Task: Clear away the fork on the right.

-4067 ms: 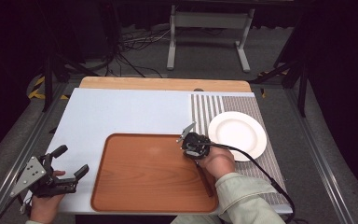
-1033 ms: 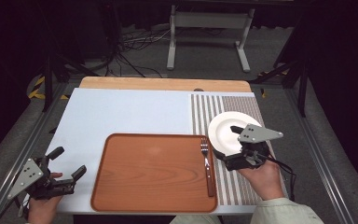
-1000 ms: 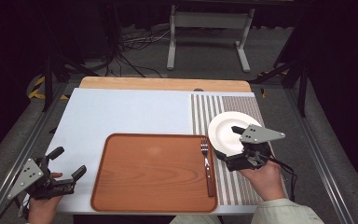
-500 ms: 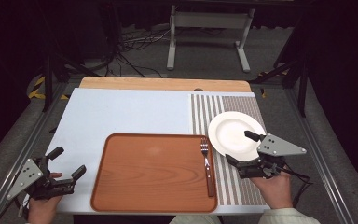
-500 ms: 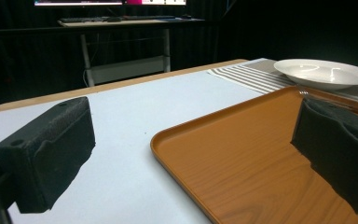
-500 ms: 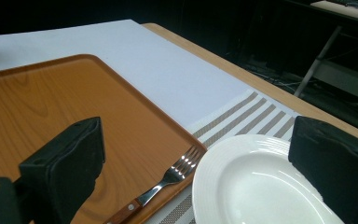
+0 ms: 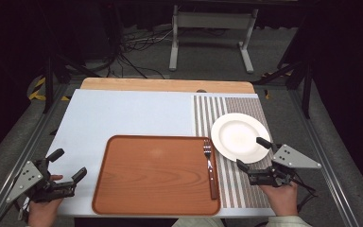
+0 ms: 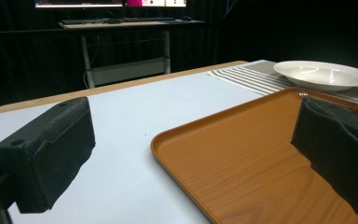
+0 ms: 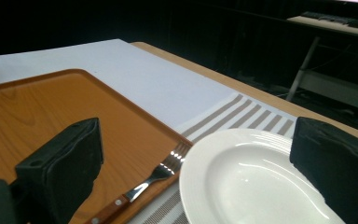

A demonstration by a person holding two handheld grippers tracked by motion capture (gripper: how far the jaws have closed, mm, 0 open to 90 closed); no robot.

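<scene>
A brown wooden tray [image 7: 156,174] lies at the table's near middle. A fork [image 7: 210,165] with a wooden handle rests along the tray's right edge, tines pointing away. Right of it, a white plate [image 7: 240,136] sits on a striped placemat [image 7: 227,110]. My right gripper [image 7: 254,152] is open at the plate's near right rim, nothing between its jaws; in the right gripper view the plate [image 9: 242,182] and fork [image 9: 147,186] lie between the pads. My left gripper [image 7: 67,163] is open at the table's near left corner, beside the tray [image 8: 261,154], holding nothing.
A pale blue mat [image 7: 123,113] covers most of the table, with a wooden strip [image 7: 165,85] along the far edge. Beyond the table stand a metal stand [image 7: 210,28] and cables on the floor. The far plate [image 8: 324,74] shows in the left gripper view.
My right gripper left the fork on the tray's right edge, then drew back right and toward the near edge, past the plate. The left gripper stayed still.
</scene>
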